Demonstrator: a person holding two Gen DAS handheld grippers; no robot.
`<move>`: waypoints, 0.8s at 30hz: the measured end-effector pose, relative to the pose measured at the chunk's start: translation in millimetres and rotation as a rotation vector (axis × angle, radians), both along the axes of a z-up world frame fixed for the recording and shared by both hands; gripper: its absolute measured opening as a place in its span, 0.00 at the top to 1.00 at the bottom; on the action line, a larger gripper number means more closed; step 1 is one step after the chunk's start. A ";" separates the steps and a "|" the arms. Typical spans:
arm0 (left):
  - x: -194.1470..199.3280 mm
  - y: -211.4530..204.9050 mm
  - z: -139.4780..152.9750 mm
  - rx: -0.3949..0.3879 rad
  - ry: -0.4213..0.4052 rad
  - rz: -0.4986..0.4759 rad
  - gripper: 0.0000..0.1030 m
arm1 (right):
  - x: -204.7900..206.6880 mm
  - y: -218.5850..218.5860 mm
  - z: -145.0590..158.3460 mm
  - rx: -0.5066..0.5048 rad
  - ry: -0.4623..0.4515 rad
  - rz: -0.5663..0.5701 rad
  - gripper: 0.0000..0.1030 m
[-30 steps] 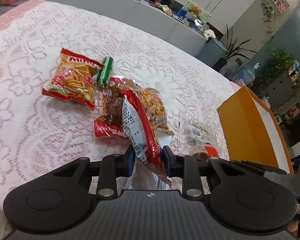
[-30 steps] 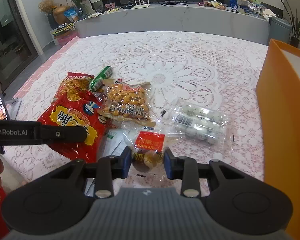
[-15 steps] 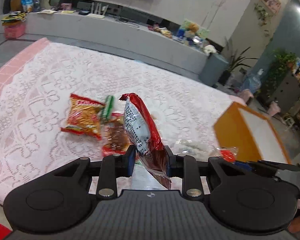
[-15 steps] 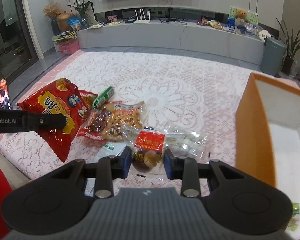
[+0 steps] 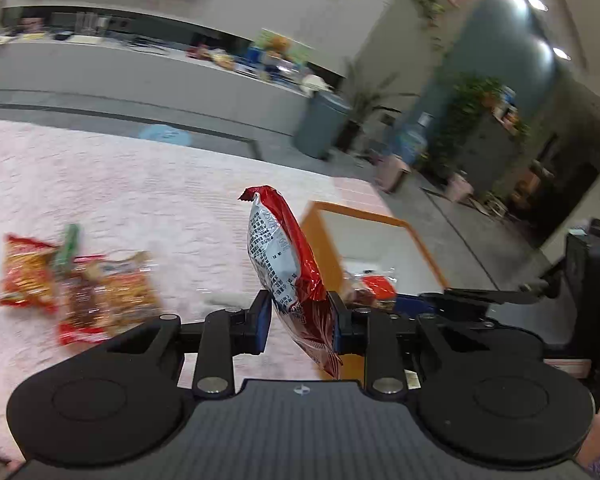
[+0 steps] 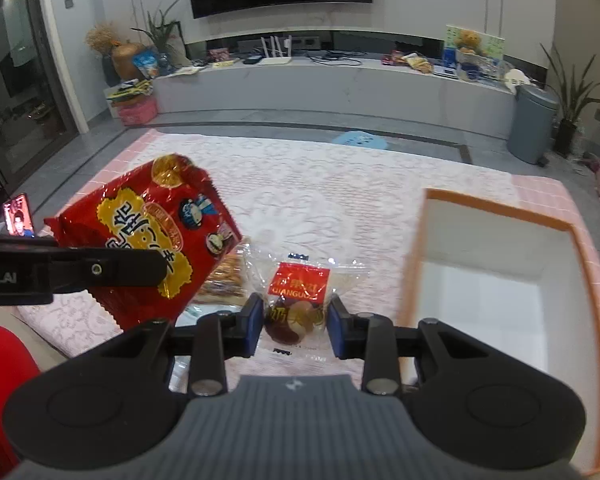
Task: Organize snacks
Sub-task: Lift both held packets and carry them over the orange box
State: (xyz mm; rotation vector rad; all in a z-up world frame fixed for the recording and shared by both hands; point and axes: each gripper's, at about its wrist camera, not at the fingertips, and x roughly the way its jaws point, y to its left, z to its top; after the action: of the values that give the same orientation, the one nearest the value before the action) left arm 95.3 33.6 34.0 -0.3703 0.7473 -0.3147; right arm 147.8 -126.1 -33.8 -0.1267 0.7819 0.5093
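My left gripper (image 5: 300,316) is shut on a red snack bag (image 5: 288,264) that stands up between its blue pads, lifted above the lace-covered table (image 5: 140,184). From the right wrist view the same red bag (image 6: 160,232) hangs at the left under the left gripper's arm. My right gripper (image 6: 294,326) is shut on a clear packet with a red label (image 6: 298,284) and brown round pieces inside, also lifted. An orange box with a white inside (image 6: 496,280) stands open to the right; in the left wrist view the orange box (image 5: 364,236) lies just behind the held bag.
Several snack packs (image 5: 80,280) lie in a blurred heap on the left of the table. A long grey counter (image 6: 340,84) with clutter and a grey bin (image 6: 534,124) stand beyond the table. A phone (image 6: 18,216) glows at the far left.
Both grippers have risen with their packets and swung toward the orange box. The snack heap has slid left and lower in the left wrist view, and the box's inside now shows.
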 end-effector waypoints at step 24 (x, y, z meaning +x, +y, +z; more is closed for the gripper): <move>126.2 -136.7 -59.3 0.169 0.204 -0.320 0.70 | 60.6 -95.7 -54.1 -0.239 0.184 -0.078 0.69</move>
State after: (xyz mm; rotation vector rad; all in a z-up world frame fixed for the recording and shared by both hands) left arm 221.5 -103.1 -25.3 -0.1215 1.0292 -0.5154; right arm 208.3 -221.8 -87.9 -0.2722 1.0233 0.3548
